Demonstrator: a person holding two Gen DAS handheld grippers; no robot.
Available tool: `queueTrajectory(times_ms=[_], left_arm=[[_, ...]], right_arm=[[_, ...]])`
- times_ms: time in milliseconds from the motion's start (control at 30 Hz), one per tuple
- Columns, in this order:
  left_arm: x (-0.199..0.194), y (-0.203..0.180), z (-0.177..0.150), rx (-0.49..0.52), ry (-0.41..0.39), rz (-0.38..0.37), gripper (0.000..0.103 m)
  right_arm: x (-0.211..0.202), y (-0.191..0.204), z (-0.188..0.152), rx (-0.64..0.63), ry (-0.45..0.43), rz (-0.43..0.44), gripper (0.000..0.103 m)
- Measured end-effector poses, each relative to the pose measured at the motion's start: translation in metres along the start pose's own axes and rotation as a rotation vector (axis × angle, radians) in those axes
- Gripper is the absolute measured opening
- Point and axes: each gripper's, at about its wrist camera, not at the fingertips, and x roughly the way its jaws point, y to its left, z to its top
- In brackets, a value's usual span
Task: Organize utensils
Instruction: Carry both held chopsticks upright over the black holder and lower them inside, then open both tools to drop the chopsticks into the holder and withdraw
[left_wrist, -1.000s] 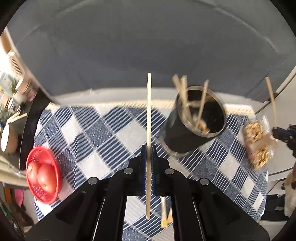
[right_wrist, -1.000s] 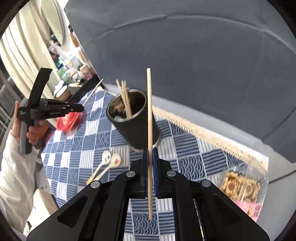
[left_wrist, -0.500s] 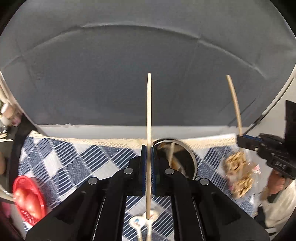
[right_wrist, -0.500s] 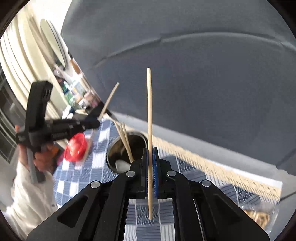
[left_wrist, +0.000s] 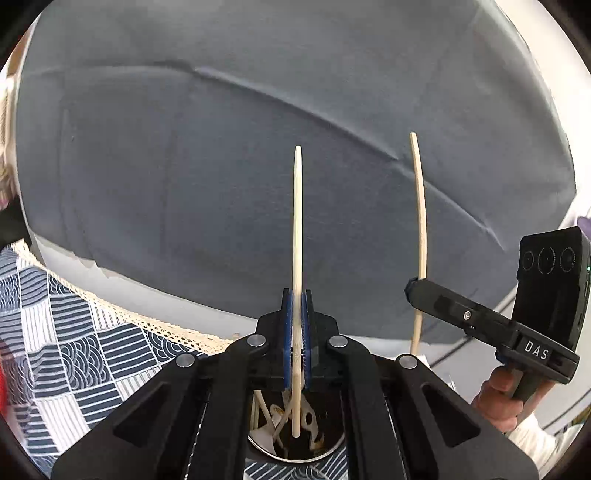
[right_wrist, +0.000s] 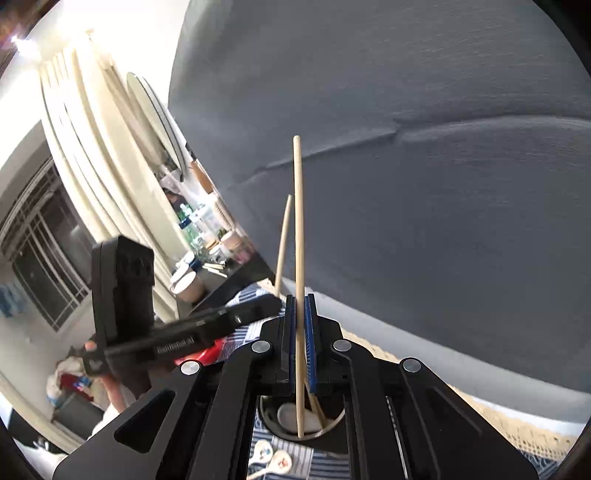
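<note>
My left gripper (left_wrist: 296, 295) is shut on a pale wooden chopstick (left_wrist: 297, 221), held upright with its lower end over the round metal utensil holder (left_wrist: 295, 448), which has spoons and sticks inside. My right gripper (right_wrist: 300, 301) holds a second chopstick (right_wrist: 298, 221) upright between its blue pads, lower end over the same holder (right_wrist: 301, 424). A slight gap shows beside that stick. The right gripper (left_wrist: 412, 290) also shows in the left wrist view with its chopstick (left_wrist: 419, 221). The left gripper (right_wrist: 273, 304) shows in the right wrist view.
A blue-and-white patterned tablecloth (left_wrist: 74, 350) with a lace edge covers the table. A grey sofa back (left_wrist: 258, 147) fills the background. Two small painted spoons (right_wrist: 271, 456) lie on the cloth in front of the holder. A cluttered dark side table (right_wrist: 207, 266) stands at far left.
Both grippers have moved in over the holder and tilted up, so the holder now lies under the fingers. The two grippers have come closer together. Each chopstick stays gripped.
</note>
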Motion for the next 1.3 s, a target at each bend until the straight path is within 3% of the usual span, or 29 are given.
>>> queueTrajectory(times_ms=[200,467,600,900,967,1133,1200,1300], left_arm=[[0.003,0.01,-0.018,-0.019,-0.062,-0.078,0.005],[0.001,0.016,-0.032,-0.014,-0.065,-0.051,0.005],[-0.004,0.013,-0.039,0.019,-0.04,-0.024,0.005],[-0.033,0.012,-0.056,0.04,-0.03,-0.019,0.006],[-0.041,0.012,-0.059,0.039,-0.026,-0.015,0.03],[-0.065,0.014,-0.071,0.031,-0.02,0.021,0.051],[-0.075,0.015,-0.076,0.046,-0.01,0.051,0.055],[-0.094,0.011,-0.081,0.061,0.004,0.092,0.066]], right_arm=[[0.024,-0.012,-0.017,0.053,0.012,0.038,0.005],[0.039,-0.015,-0.037,0.036,0.082,-0.004,0.005],[0.03,-0.013,-0.039,0.042,0.075,-0.006,0.005],[0.01,0.025,-0.048,-0.134,0.077,-0.144,0.005],[0.009,0.029,-0.051,-0.125,0.091,-0.153,0.005],[0.005,0.038,-0.047,-0.112,0.102,-0.204,0.008],[0.002,0.044,-0.044,-0.12,0.104,-0.2,0.009],[-0.006,0.055,-0.042,-0.138,0.089,-0.227,0.024]])
